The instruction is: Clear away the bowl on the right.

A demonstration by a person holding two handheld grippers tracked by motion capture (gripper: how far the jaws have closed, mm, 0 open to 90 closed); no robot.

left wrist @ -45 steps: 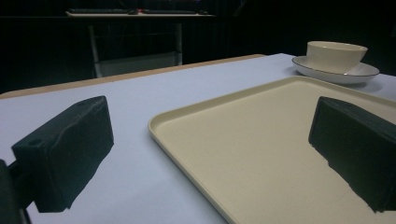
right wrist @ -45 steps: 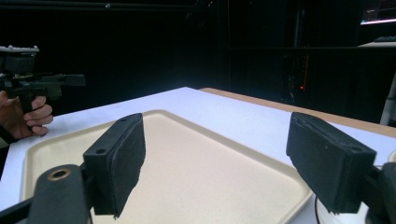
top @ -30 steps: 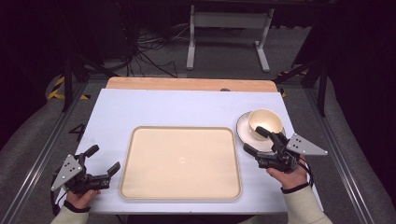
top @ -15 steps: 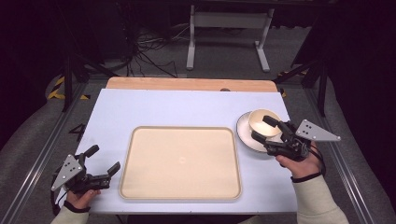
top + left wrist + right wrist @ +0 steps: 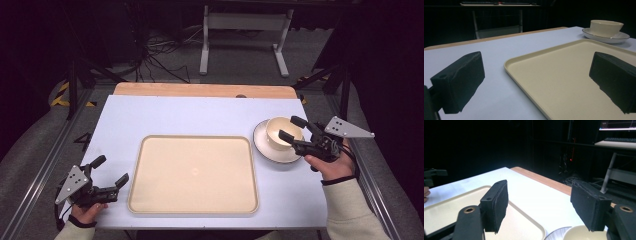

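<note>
Right gripper (image 5: 292, 128) released, jaws wide apart, above the cream bowl (image 5: 282, 133) on its saucer (image 5: 265, 150), at the desk's (image 5: 175, 112) right side. Left gripper (image 5: 111, 171) also released, low near the left edge of the beige tray (image 5: 195, 175).

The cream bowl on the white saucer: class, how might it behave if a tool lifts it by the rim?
The glossy cream bowl looks ceramic, so probably rigid, slippery and breakable. It sits loose on the white saucer, which would likely stay behind.
</note>
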